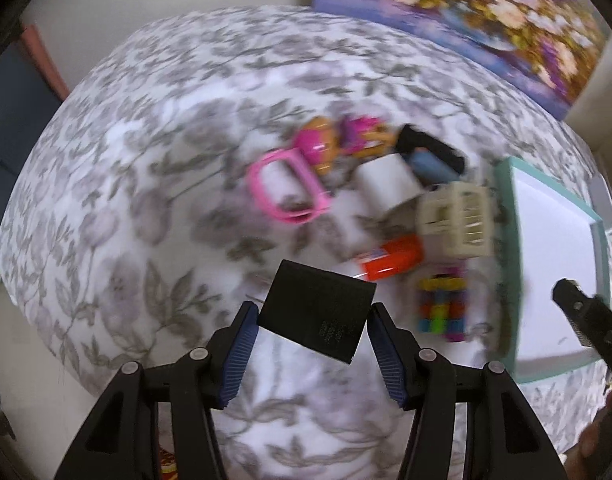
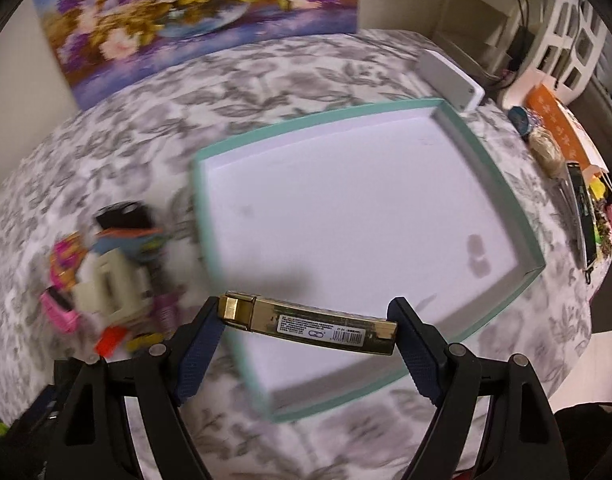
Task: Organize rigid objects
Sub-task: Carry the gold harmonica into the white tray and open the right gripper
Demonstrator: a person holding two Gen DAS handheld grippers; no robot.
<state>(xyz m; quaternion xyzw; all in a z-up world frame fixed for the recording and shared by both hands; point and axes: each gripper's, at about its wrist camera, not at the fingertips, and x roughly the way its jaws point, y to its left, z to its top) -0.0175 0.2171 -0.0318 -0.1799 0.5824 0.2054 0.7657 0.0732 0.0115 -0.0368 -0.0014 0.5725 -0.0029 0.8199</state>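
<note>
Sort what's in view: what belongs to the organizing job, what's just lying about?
Job: black box in left gripper; gold box in right gripper; teal tray; toy pile.
Lying about: floral painting; white phone; table-edge clutter.

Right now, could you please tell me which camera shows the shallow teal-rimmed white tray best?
The right wrist view: the shallow teal-rimmed white tray fills the frame, all four walls visible. The left wrist view shows only part of it, blurred, at the right edge.

Left wrist view looks down, close over the toy pile (image 1: 386,208). Right wrist view looks down over the teal-rimmed tray (image 2: 502,184). Both share pile, tray, floral painting (image 2: 193,12).
</note>
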